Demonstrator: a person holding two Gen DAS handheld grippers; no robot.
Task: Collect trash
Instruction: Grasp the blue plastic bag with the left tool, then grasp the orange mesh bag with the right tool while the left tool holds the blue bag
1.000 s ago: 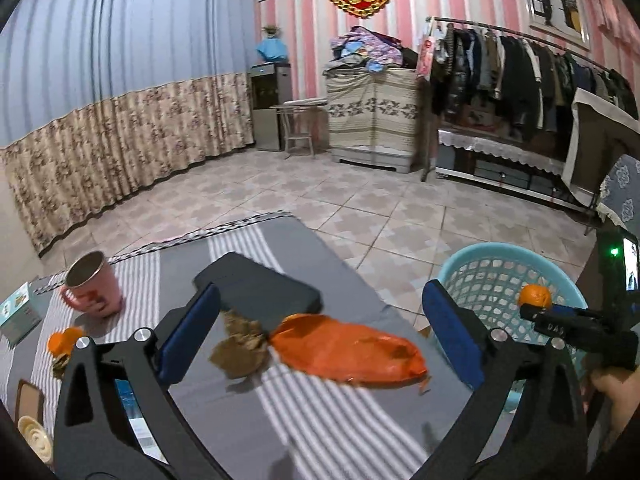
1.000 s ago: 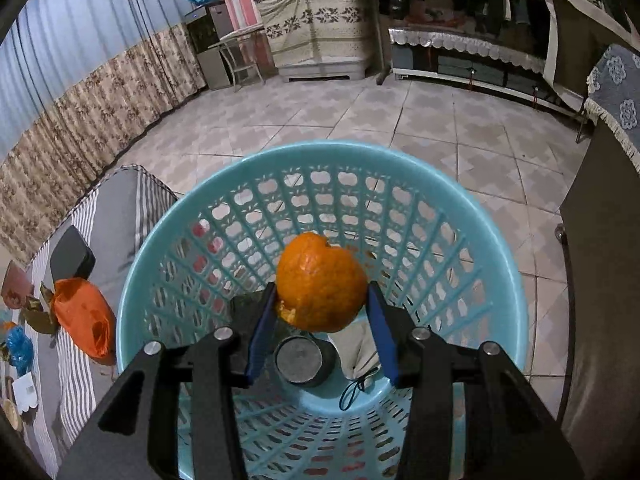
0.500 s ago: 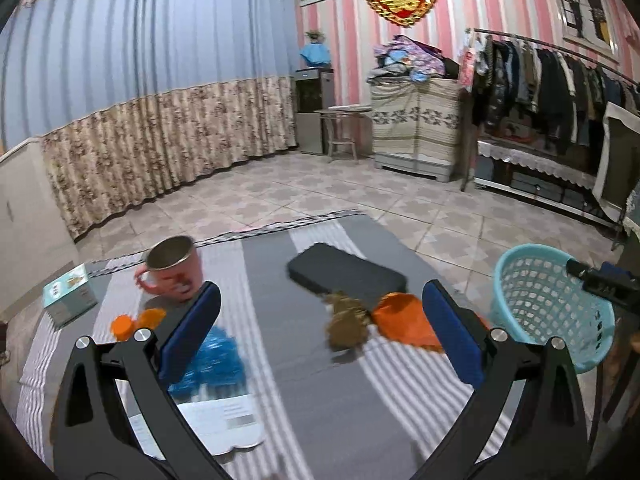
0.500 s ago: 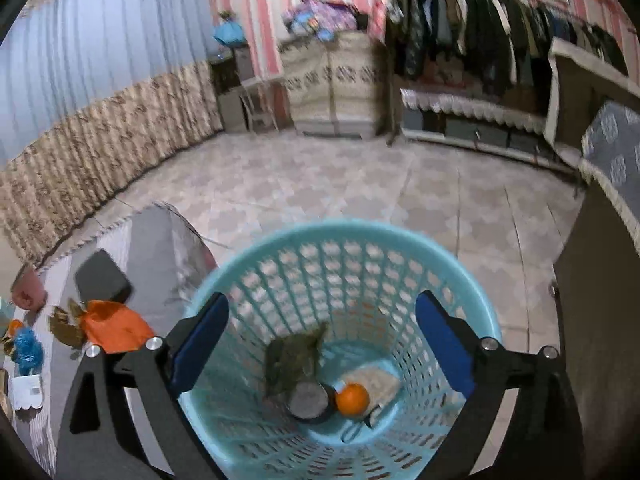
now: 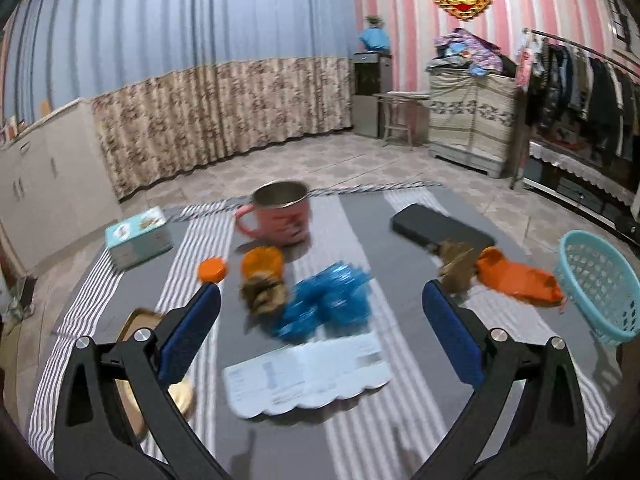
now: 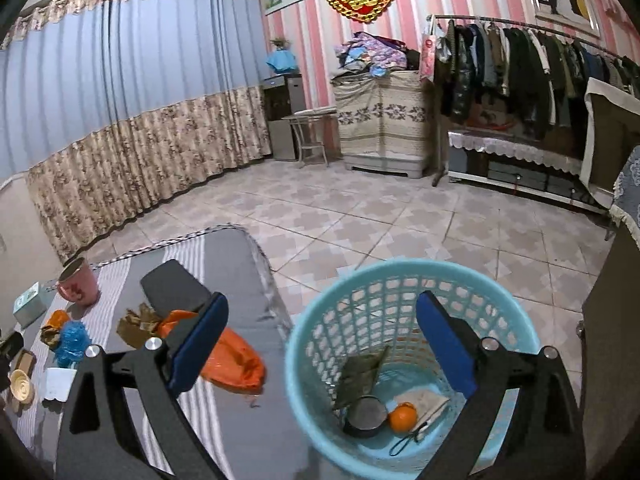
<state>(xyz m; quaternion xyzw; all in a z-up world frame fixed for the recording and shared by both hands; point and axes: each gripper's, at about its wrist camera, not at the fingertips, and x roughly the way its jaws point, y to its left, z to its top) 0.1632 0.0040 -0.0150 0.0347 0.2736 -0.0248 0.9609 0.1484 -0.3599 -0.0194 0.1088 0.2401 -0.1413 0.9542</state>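
**Trash on striped cloth, orange down in basket**

Grey cloth with white stripes (image 5: 352, 432) spread flat over the table, soft and slightly rumpled at the far edge. Turquoise plastic basket (image 6: 312, 344) beside it on the tiled floor, round, latticed wall; at its bottom a small glossy orange (image 6: 403, 416), a dark round lid, a folded green leaf and pale paper. Right gripper (image 6: 322, 344) above the basket, blue pads spread wide, nothing between them, having just opened. Left gripper (image 5: 320, 334) over the cloth, likewise spread and empty. White printed sheet with a scalloped edge (image 5: 308, 372), text too blurred to read. Crumpled orange plastic bag (image 5: 516, 276) near the basket side. Flat black rectangular case (image 5: 440, 228). Pink enamel mug (image 5: 280, 216) with a steel rim, upright. Crinkly blue wrapper (image 5: 328, 304), possibly foil. Brown dry scrap (image 5: 456, 264). Small orange cap (image 5: 213, 269).
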